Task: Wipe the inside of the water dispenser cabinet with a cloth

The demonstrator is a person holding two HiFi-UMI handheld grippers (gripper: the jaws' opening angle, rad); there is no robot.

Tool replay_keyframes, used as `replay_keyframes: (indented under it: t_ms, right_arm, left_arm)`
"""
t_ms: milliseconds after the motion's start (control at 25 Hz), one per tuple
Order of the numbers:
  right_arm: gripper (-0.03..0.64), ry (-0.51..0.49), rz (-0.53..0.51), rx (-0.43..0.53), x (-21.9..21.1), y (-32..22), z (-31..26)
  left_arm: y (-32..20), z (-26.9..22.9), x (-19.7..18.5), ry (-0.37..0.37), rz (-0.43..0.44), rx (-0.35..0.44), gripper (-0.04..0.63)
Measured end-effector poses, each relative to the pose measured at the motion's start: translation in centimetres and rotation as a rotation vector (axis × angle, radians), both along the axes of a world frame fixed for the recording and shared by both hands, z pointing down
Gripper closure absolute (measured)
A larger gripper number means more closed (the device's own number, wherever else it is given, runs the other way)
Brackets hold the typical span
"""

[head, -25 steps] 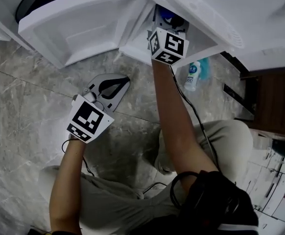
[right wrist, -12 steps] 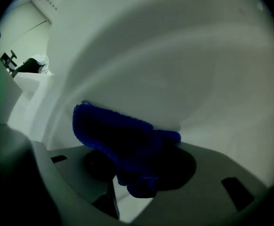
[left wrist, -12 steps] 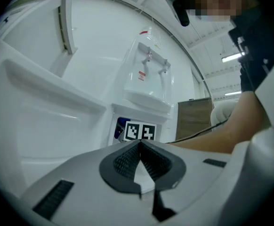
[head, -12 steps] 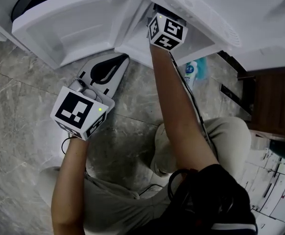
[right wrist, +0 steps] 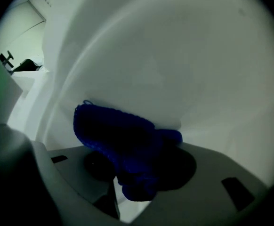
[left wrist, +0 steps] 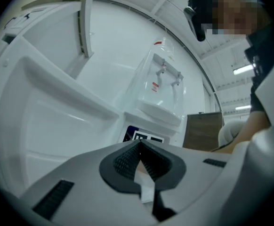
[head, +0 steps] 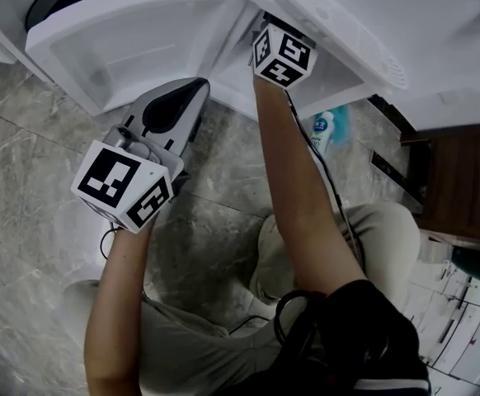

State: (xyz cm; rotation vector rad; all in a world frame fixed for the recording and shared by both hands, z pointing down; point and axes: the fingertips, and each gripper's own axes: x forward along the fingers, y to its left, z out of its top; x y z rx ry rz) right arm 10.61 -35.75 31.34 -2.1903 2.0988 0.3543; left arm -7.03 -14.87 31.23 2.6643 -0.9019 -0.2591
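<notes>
Cabinet [head: 339, 71]: white, door [head: 133, 44] swung out to the head view's left, inner recess showing. Its lower edge meets the cabinet's front corner beside the right forearm.

Right gripper [head: 275, 33]: reaches past the opening's edge into the cabinet. White walls [right wrist: 174, 55] close round it, with little room on any side. Fingers [right wrist: 71, 173] clamped on the cloth.

Cloth [right wrist: 120, 140]: dark blue and wadded, inside the cabinet. Long axis lies across the fingers, and the bulk juts forward against the curved inner wall.

Left gripper [head: 186, 96]: outside, just beside the door's lower edge, fingers [left wrist: 123, 161] closed together with nothing between them. Open marble floor [head: 25, 196] lies below.

Bottle [head: 322, 130]: on the floor under the cabinet's edge.
</notes>
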Motion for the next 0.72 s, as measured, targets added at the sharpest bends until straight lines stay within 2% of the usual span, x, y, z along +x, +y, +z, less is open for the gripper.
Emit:
replay_keyframes:
  t_ms: [80, 120, 280, 440, 560, 720]
  right_arm:
    - [0.445, -0.008, 0.008, 0.009, -0.1, 0.4, 0.0]
    - [0.445, -0.007, 0.012, 0.004, 0.0, 0.2, -0.1]
    - [0.445, -0.003, 0.013, -0.052, 1.0, -1.7, 0.3]
    - [0.445, -0.006, 0.013, -0.059, 1.4, -2.0, 0.0]
    - [0.445, -0.007, -0.004, -0.061, 0.4, -0.4, 0.1]
    - [0.444, -0.031, -0.068, -0.038, -2.4, 4.1, -0.2]
  left_arm:
    - [-0.5, -0.2, -0.7, 0.074, -0.024, -0.034, 0.588]
    - [-0.8, -0.3, -1.1, 0.087, -0.037, -0.040, 0.588]
    - [-1.0, 0.2, -1.8, 0.024, -0.074, -0.021, 0.588]
    - [-0.8, 0.7, -1.6, 0.022, -0.059, -0.036, 0.588]
    - [-0.5, 0.9, -2.3, 0.027, -0.048, -0.047, 0.588]
    - [0.1, 1.0, -3.2, -0.038, -0.008, 0.005, 0.588]
